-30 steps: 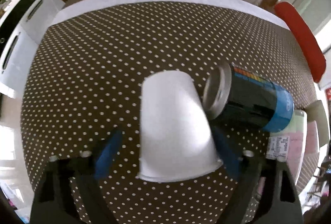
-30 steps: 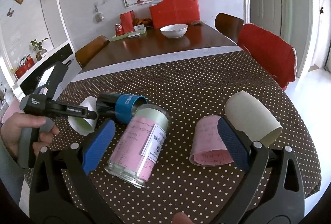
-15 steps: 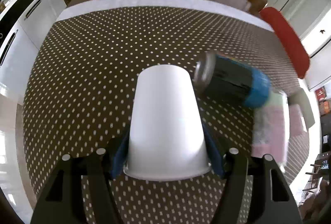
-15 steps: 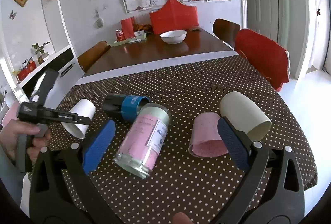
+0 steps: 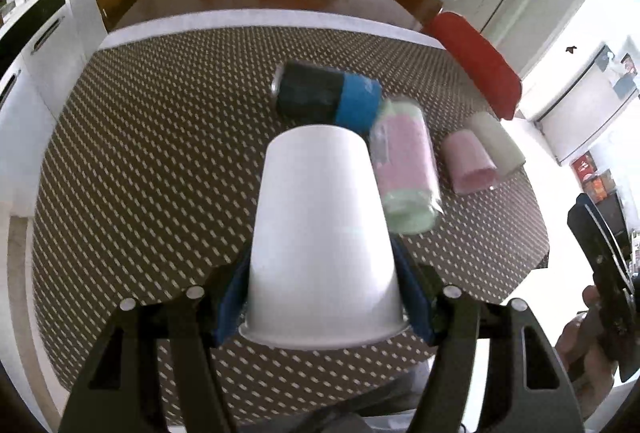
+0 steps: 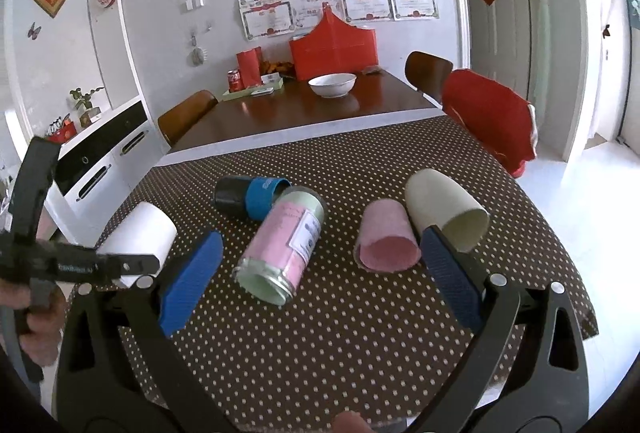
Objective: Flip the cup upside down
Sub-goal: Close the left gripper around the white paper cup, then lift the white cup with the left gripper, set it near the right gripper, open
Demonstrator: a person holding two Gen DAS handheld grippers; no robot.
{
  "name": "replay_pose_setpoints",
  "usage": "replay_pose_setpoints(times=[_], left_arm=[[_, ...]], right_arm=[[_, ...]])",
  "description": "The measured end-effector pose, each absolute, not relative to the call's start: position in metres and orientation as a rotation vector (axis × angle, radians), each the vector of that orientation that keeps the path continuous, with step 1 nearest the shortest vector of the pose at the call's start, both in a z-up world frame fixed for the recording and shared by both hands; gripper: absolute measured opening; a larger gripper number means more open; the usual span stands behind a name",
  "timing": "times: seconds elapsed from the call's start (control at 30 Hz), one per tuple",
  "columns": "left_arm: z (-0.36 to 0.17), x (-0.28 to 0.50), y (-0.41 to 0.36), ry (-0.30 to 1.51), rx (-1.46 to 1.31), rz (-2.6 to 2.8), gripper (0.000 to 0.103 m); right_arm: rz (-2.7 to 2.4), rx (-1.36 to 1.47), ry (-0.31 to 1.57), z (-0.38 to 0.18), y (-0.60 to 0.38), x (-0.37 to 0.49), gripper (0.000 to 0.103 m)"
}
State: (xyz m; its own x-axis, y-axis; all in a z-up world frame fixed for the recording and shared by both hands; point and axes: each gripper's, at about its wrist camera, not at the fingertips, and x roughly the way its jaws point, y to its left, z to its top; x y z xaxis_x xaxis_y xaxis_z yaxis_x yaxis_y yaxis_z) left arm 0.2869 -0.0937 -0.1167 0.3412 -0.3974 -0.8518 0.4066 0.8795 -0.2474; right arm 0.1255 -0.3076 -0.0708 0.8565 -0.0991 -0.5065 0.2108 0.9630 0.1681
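the table (image 5: 132,161) under its brown dotted cloth carries a lying black-and-blue can (image 5: 326,97), a pink-labelled jar (image 5: 404,169), a pink cup (image 6: 386,237) and a cream cup (image 6: 444,213), all on their sides. the white cup (image 5: 320,245) is held above the cloth, rim toward the camera. the left hand-held gripper (image 5: 322,297) pinches it near the rim. the right hand-held gripper (image 6: 320,273) hangs spread wide, holding nothing. the step looks like the lift-and-turn; next, rotate the cup mouth-down and lower it onto bare cloth.
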Motion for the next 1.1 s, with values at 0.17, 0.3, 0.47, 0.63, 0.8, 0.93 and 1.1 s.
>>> replay_pose_setpoints(times=[0.17,0.3,0.47,0.63,0.8,0.93,1.1], left_arm=[[-0.138,0.272,-0.093,1.116,-0.015,-0.505,0.066],[-0.157,0.264,-0.100,1.145,-0.035,-0.508,0.066],[-0.178,0.255,-0.112,1.166,-0.026,-0.520,0.066],[-0.196,0.249,-0.123,1.185,0.047,-0.511,0.072],[-0.189,0.241,-0.124,1.141,0.114,-0.460,0.075],[-0.174,0.230,-0.119,1.051,0.138,-0.439,0.079],[-0.150,0.208,-0.106,0.927,0.151,-0.425,0.086]], right_arm=[[-0.169,0.213,0.522,-0.076,-0.300,0.109,0.097],[-0.168,0.213,0.527,-0.082,-0.293,0.100,0.097],[-0.168,0.199,0.526,-0.085,-0.285,0.091,0.097],[-0.167,0.196,0.524,-0.087,-0.280,0.085,0.097],[-0.166,0.200,0.518,-0.088,-0.276,0.078,0.097],[-0.164,0.207,0.508,-0.087,-0.273,0.073,0.097],[-0.152,0.218,0.498,-0.085,-0.270,0.068,0.097]])
